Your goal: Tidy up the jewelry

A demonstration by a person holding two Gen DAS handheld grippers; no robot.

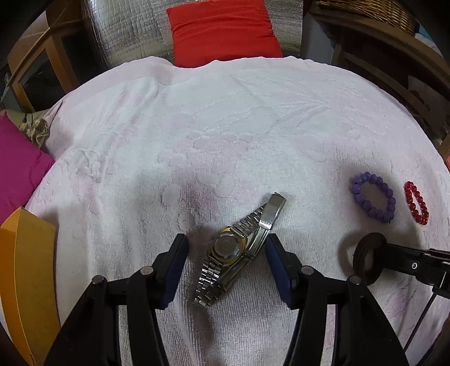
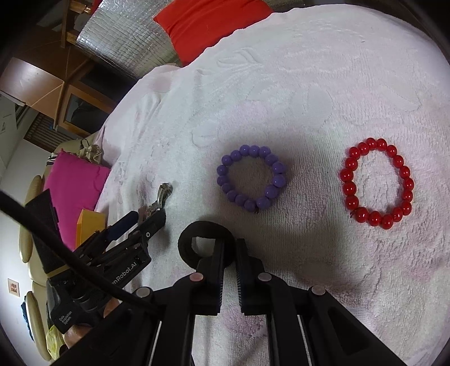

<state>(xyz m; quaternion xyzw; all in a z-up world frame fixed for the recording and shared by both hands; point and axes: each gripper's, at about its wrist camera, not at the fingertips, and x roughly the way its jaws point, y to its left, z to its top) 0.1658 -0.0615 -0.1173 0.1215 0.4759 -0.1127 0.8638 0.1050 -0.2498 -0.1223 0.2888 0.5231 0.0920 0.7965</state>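
A silver metal watch [image 1: 233, 247] lies face down on the white towel [image 1: 197, 126]. My left gripper [image 1: 226, 247] is open, with its fingers on either side of the watch case. My right gripper [image 2: 230, 247] is shut on a dark wooden bangle [image 2: 187, 245], which also shows in the left wrist view [image 1: 365, 259]; it holds the bangle just above the towel [image 2: 309, 84]. A purple bead bracelet [image 2: 251, 178] and a red bead bracelet [image 2: 377, 183] lie flat on the towel beyond the right gripper. They also show at the right of the left wrist view: purple [image 1: 372, 197], red [image 1: 416, 202].
An orange box [image 1: 25, 270] sits at the towel's left edge, next to a magenta cushion [image 1: 17, 163]. A red cushion [image 1: 222, 31] lies past the far edge. Wooden furniture and a wicker basket [image 1: 379, 14] stand at the back right.
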